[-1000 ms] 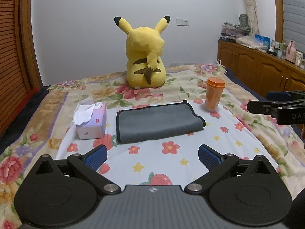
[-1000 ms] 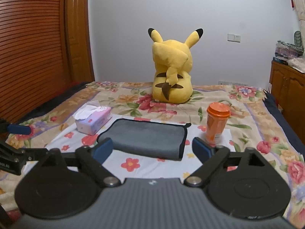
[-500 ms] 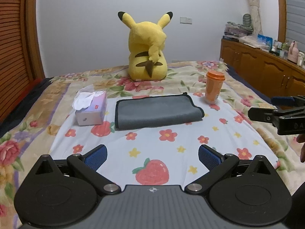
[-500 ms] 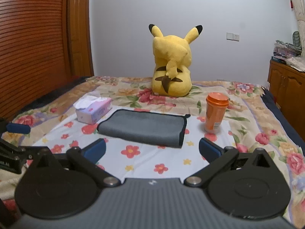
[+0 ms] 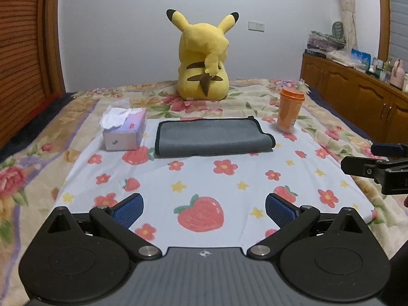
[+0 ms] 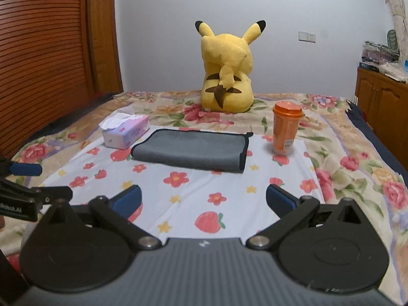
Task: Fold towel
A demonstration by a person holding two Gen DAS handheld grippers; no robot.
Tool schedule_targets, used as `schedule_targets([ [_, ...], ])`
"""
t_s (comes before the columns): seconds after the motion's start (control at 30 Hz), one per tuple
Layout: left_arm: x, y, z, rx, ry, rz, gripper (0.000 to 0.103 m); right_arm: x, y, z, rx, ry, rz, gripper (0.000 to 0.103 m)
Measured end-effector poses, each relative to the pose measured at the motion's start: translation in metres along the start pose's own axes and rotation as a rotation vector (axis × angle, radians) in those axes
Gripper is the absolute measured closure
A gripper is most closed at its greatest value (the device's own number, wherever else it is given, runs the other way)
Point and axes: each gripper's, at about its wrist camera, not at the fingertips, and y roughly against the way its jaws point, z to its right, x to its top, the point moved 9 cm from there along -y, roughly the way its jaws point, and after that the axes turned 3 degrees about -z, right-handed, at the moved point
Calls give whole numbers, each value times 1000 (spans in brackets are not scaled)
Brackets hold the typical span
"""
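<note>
A grey towel with black edging lies folded flat on a white flower-and-strawberry cloth on the bed; it also shows in the right wrist view. My left gripper is open and empty, well short of the towel, above the cloth's near part. My right gripper is open and empty, also well back from the towel. Each gripper shows at the edge of the other's view: the right one and the left one.
A tissue box stands left of the towel, an orange lidded cup right of it. A yellow Pikachu plush sits behind. A wooden cabinet runs along the right; a wooden wardrobe stands left.
Both grippers have drawn back from the towel toward the near side of the bed; more of the white cloth shows in front. The towel has not moved. Jaws stay open.
</note>
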Motion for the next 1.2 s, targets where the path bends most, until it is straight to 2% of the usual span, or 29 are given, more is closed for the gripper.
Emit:
schedule_targets([
  [0.27, -8, -8, -2, 29, -18, -8, 0, -4, -2, -3, 8, -15, -4, 0],
  [0.7, -14, -12, -9, 58, -5, -17, 0, -13, -10, 10, -51, -33, -24, 0],
  [1.2, -3, 1, -7, 80, -32, 67, 0, -8, -6, 12, -70, -17, 15, 0],
])
